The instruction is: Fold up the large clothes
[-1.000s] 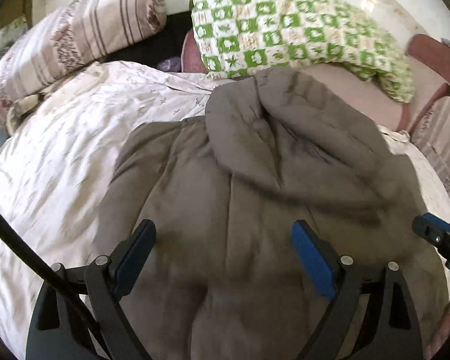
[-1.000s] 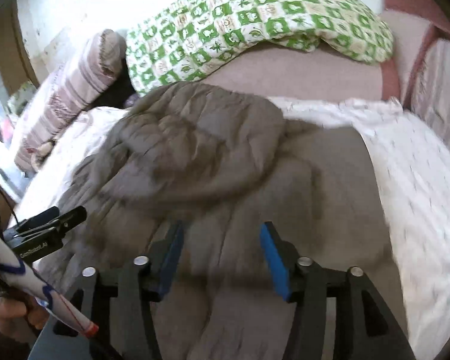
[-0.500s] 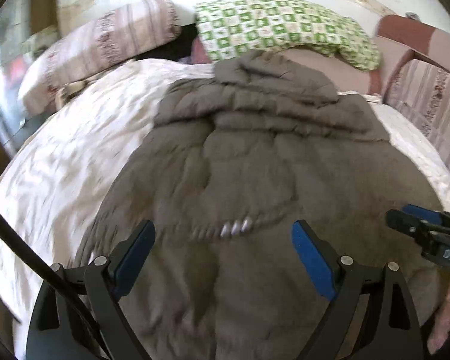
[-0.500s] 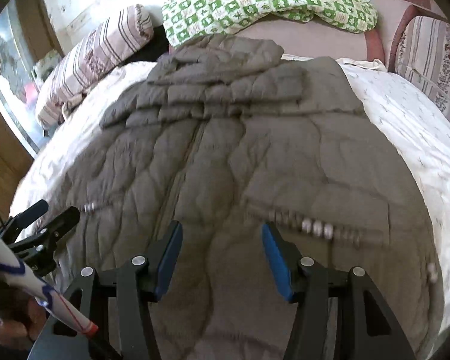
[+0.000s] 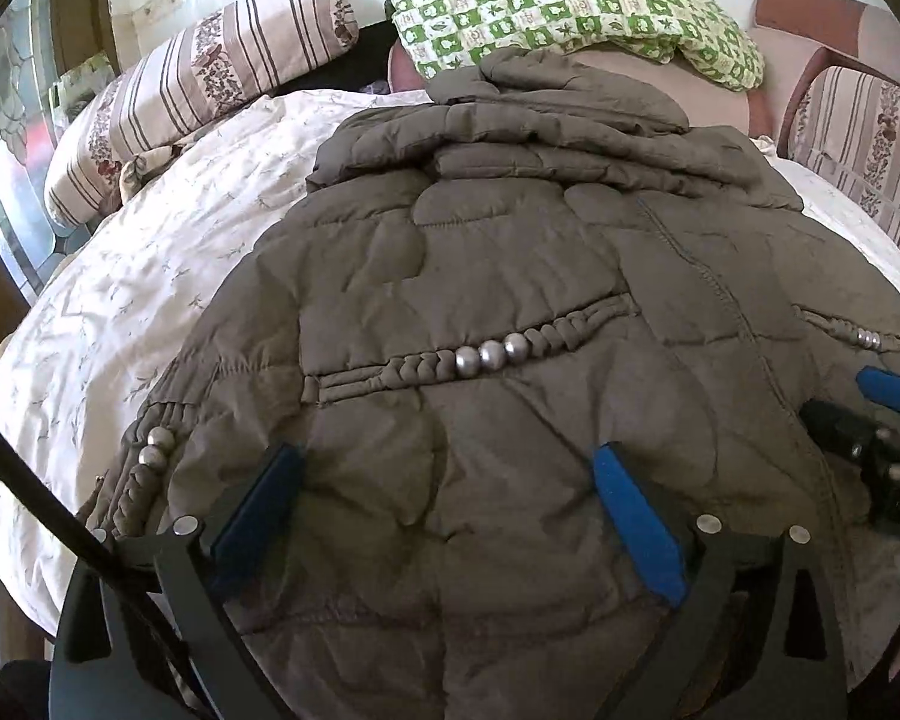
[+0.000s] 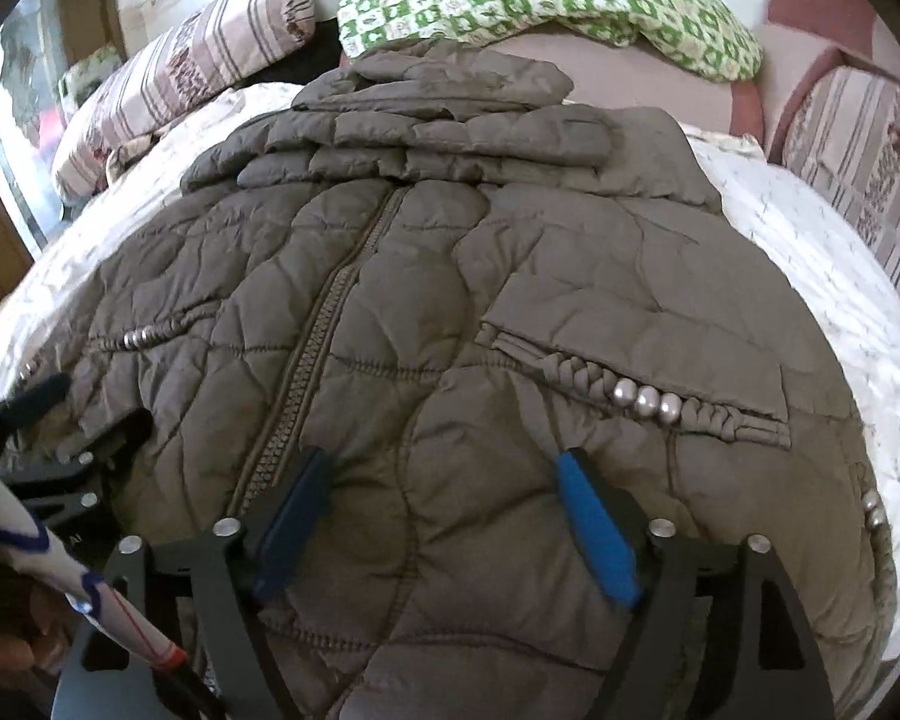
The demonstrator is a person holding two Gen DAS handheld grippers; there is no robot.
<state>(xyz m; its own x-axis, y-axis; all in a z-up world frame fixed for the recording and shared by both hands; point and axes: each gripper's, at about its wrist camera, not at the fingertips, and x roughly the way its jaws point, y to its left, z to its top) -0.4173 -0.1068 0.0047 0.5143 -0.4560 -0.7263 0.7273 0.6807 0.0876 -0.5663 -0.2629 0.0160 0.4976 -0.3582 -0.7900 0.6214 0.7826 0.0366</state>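
A large brown quilted jacket (image 5: 510,276) lies flat on the bed, front up, zipper (image 6: 324,324) closed, hood folded down at the far end. Braided pocket trims carry silver beads (image 5: 491,353). My left gripper (image 5: 444,480) is open and empty, low over the jacket's left hem area. My right gripper (image 6: 444,480) is open and empty, low over the hem just right of the zipper. The jacket also fills the right wrist view (image 6: 570,276). The right gripper's fingers (image 5: 894,396) show at the left view's right edge; the left gripper's fingers (image 6: 48,402) show at the right view's left edge.
The bed has a white patterned sheet (image 5: 150,276). A striped pillow (image 5: 210,72) and a green checked pillow (image 5: 570,6) lie at the head. A striped chair (image 5: 858,132) stands at the right. A window (image 5: 6,138) is at the left.
Both grippers have pulled back toward the jacket's hem and lowered. The hood and upper body now lie far away; the pockets and zipper have come into view.
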